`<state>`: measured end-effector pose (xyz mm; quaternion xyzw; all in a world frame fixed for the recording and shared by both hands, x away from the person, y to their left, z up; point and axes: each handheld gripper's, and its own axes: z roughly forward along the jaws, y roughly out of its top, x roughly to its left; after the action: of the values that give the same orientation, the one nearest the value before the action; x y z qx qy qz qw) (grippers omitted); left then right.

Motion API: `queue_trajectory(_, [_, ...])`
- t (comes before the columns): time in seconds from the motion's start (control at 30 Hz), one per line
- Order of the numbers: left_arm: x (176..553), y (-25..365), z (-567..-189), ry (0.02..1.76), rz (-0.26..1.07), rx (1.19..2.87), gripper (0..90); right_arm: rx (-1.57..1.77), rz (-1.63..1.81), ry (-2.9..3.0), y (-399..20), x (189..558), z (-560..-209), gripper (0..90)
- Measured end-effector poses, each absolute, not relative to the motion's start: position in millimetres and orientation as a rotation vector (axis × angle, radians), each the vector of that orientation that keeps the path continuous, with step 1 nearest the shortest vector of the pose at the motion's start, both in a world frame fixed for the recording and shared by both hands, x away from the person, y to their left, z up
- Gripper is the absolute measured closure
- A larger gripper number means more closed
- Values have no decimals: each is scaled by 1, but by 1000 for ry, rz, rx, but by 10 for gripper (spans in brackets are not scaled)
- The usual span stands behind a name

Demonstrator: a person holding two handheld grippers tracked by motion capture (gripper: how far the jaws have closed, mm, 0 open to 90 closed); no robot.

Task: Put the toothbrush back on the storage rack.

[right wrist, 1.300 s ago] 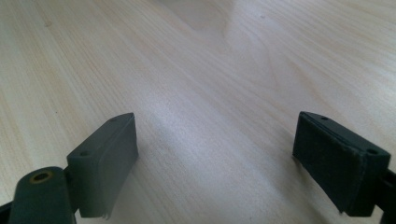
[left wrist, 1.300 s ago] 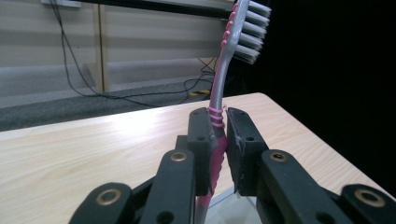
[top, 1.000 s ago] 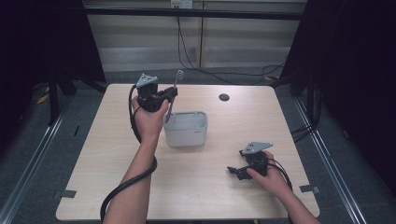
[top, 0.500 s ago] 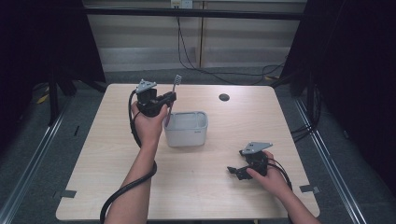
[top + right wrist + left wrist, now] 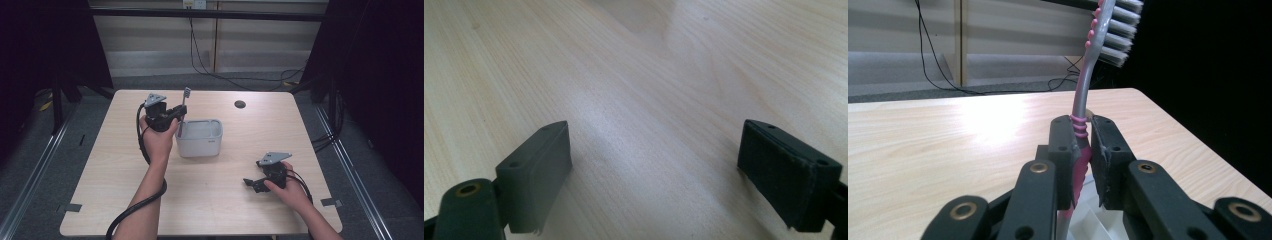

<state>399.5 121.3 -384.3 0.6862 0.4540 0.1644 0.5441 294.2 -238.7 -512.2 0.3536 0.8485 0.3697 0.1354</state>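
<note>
My left gripper [image 5: 176,114] is shut on a grey and pink toothbrush [image 5: 184,105], held upright with the bristle head up, over the left rim of a pale grey bin [image 5: 199,138]. The left gripper view shows both pads pressed on the pink ribbed handle of the toothbrush [image 5: 1083,110], and the white edge of the bin [image 5: 1090,220] sits just below. Resting low at the table's front right, my right gripper [image 5: 252,183] stands open; in the right gripper view its jaws are wide apart over bare wood, with the gripper [image 5: 654,175] holding nothing.
The light wooden table [image 5: 100,170] has a small dark round hole [image 5: 240,104] at the back right. Cables trail from both grippers off the front edge. Dark floor and black curtains surround the table.
My left hand has sunk a little with the toothbrush, bringing it lower over the bin's left rim. The right hand has stayed put.
</note>
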Motion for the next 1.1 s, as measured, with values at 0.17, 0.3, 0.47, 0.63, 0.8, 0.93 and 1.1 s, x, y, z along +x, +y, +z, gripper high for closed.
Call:
queue_trajectory(0.17, [397,122,-389,1085,390,1639,802,1024,1071,2458,-239,294,-512,132])
queue_trajectory(0.3, [395,122,-392,1085,392,1647,802,1024,1071,2458,-239,294,-512,132])
queue_trajectory(0.47, [392,123,-393,1083,408,1664,801,1024,1070,2458,-239,294,-512,132])
queue_trajectory(0.63, [389,124,-395,1081,414,1677,799,1024,1071,2458,-239,294,-512,132])
queue_trajectory(0.8, [386,124,-398,1080,415,1689,798,1024,1070,2458,-239,294,-512,132])
queue_trajectory(0.93, [385,126,-400,1085,414,1691,796,1026,1071,2457,-239,294,-512,132])
queue_trajectory(1.1, [381,129,-403,1088,418,1703,794,1026,1071,2457,-239,294,-512,132])
